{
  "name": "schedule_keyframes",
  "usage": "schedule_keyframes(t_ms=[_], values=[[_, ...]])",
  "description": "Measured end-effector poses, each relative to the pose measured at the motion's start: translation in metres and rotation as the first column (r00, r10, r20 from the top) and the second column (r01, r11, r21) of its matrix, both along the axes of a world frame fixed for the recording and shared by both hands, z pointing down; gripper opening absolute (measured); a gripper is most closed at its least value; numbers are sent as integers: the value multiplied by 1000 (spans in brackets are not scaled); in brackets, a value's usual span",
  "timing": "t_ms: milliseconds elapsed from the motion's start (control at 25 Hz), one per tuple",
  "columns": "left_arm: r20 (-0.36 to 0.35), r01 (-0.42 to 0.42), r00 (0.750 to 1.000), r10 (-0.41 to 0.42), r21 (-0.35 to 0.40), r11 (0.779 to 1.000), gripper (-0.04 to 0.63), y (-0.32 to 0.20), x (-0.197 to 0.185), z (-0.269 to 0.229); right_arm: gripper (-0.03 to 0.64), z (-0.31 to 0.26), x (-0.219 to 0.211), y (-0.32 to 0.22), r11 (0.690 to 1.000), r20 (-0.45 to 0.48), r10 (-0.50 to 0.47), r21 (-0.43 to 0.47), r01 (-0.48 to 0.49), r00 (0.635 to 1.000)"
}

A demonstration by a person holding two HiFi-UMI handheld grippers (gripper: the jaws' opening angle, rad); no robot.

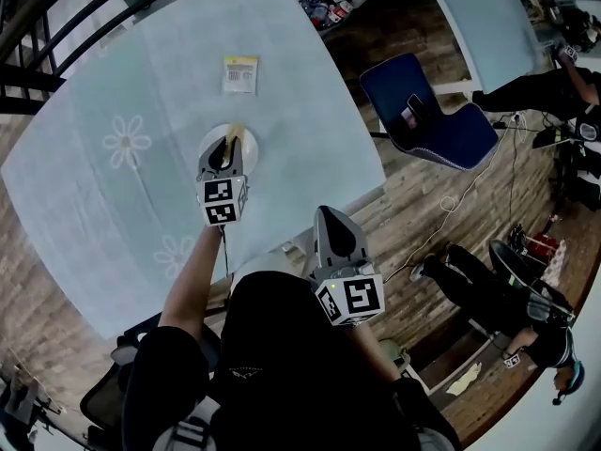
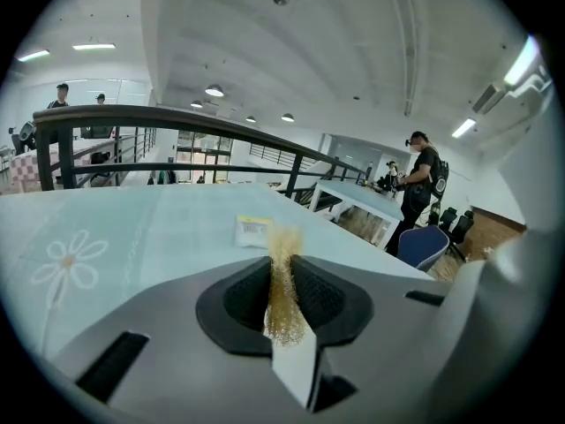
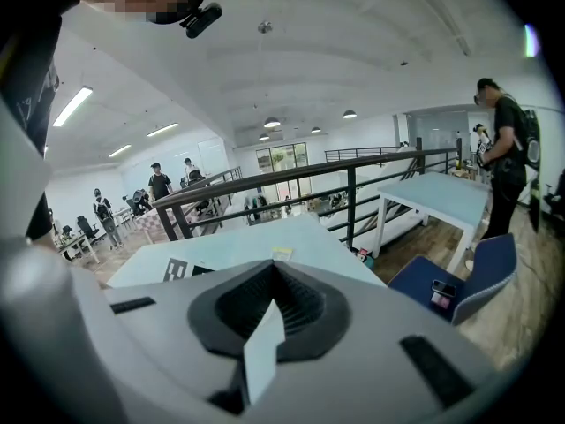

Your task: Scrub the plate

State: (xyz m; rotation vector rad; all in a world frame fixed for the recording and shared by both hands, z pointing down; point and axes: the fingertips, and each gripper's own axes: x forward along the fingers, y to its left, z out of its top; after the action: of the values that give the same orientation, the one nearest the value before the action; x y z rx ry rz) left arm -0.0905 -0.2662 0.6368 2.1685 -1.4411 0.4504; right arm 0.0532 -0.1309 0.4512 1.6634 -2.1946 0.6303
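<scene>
Over the white plate [image 1: 250, 146] on the table [image 1: 310, 101], the left claw [image 1: 228, 153] clamps a golden scrubber [image 2: 283, 272]; the right claw [image 3: 270, 303] sits closed, empty, near the body. Scrubbing looks barely under way, if begun.

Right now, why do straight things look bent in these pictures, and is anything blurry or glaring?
Head view: the wide lens curves the table. Left gripper view: the railing arcs, the corners go black, and the golden scouring pad in the left hand-held gripper looks soft so close up. Right gripper view: the same bulge, and a ceiling strip light burns white.
</scene>
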Motion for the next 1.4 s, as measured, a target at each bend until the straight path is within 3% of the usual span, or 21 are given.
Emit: schedule_keyframes(t_ms=[440, 600, 1040, 1400], values=[[42, 9, 999, -3, -130, 992, 69, -13, 0, 48, 2, 0, -13, 0, 1000, -18, -29, -5, 29, 999], [46, 24, 999, -17, -138, 990, 69, -16, -7, 53, 2, 1, -16, 3, 999, -22, -36, -9, 36, 999], [159, 84, 985, -61, -147, 986, 67, -20, -29, 64, 2, -2, -18, 6, 998, -25, -67, 14, 68, 997], [206, 158, 971, -118, -190, 969, 68, -13, -57, 65, 2, -1, -18, 10, 996, -16, -83, 26, 83, 996]])
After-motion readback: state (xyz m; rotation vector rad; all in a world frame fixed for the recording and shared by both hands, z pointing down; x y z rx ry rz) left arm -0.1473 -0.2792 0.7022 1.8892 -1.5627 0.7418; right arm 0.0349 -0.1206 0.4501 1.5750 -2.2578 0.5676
